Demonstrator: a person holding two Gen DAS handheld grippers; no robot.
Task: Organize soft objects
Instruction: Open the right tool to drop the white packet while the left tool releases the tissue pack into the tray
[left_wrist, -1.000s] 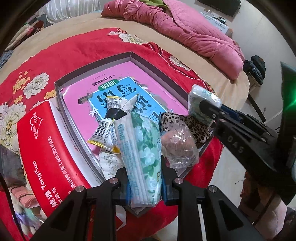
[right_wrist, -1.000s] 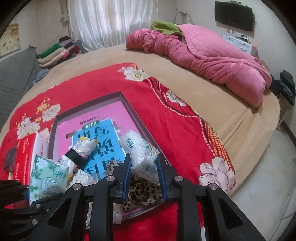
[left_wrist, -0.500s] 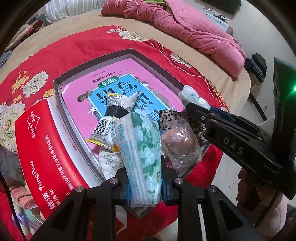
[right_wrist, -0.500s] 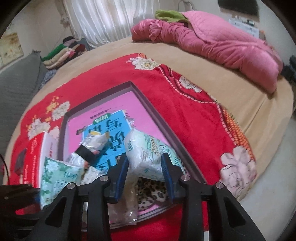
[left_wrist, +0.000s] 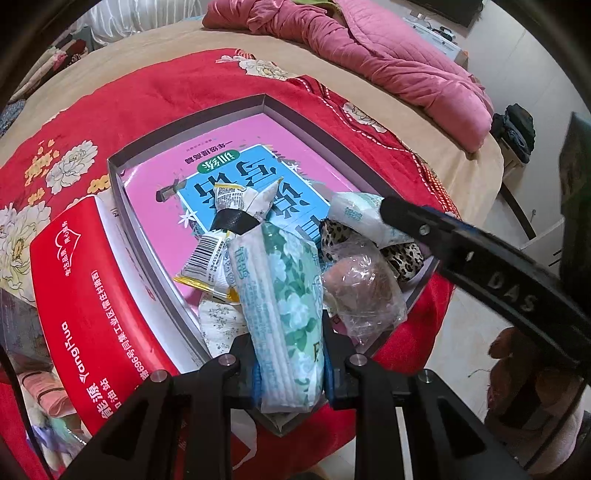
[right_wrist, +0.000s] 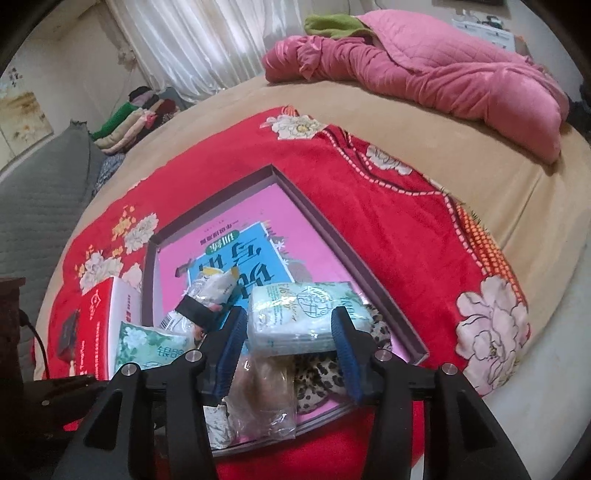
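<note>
My left gripper (left_wrist: 290, 356) is shut on a green floral tissue pack (left_wrist: 280, 295), held upright over the near corner of the shallow grey tray (left_wrist: 306, 122). That pack also shows in the right wrist view (right_wrist: 147, 350). My right gripper (right_wrist: 290, 332) is opening its jaws. A white tissue pack (right_wrist: 303, 317) lies between them on a leopard-print cloth (right_wrist: 321, 373) in the tray (right_wrist: 332, 236), and the blue pads stand clear of it. From the left wrist view the white pack (left_wrist: 354, 216) peeks out behind the right gripper's finger (left_wrist: 443, 236).
Inside the tray lie a pink and blue book (left_wrist: 236, 173), a snack packet with a black band (left_wrist: 236, 218) and a clear bag (left_wrist: 362, 291). A red box (left_wrist: 85, 288) stands left of the tray. A pink quilt (right_wrist: 443, 70) lies at the bed's far side; the bed's edge runs along the right.
The right gripper's jaws have spread apart and let go of the white tissue pack, which now rests lower on the leopard cloth. The left gripper still holds the green pack in the same place.
</note>
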